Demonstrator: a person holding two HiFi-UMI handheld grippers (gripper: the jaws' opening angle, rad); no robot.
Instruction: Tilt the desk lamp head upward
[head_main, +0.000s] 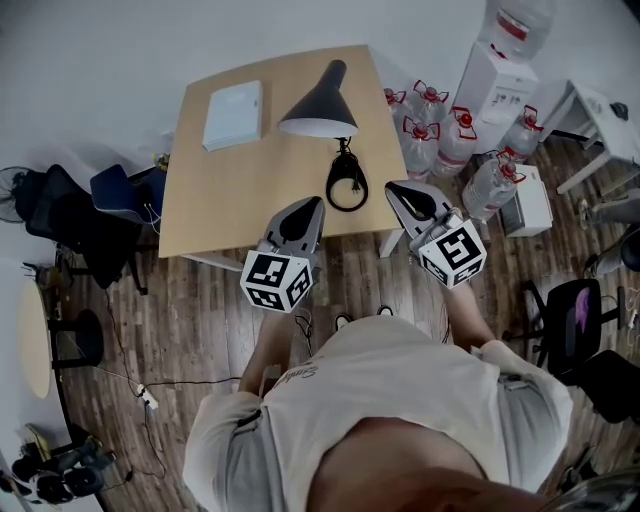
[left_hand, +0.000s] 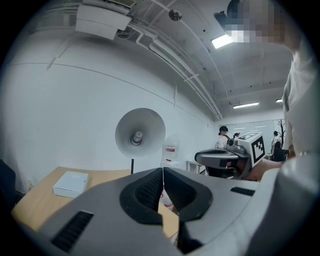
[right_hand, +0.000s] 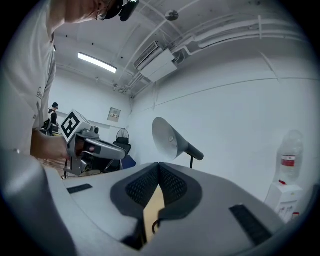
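A black desk lamp stands on the wooden table (head_main: 215, 185). Its cone head (head_main: 322, 102) opens toward the near side, and its round base (head_main: 347, 190) rests near the table's front edge. In the left gripper view the lamp head (left_hand: 140, 133) faces me with its bulb showing. In the right gripper view the lamp head (right_hand: 170, 138) is seen from the side. My left gripper (head_main: 308, 207) hangs over the table's front edge, left of the base, jaws shut and empty. My right gripper (head_main: 394, 189) is just right of the base, also shut and empty. Neither touches the lamp.
A white box (head_main: 233, 115) lies on the table's far left part. Several large water bottles (head_main: 450, 135) and a white water dispenser (head_main: 495, 75) stand right of the table. A blue chair (head_main: 118, 192) is at the left, an office chair (head_main: 575, 320) at the right.
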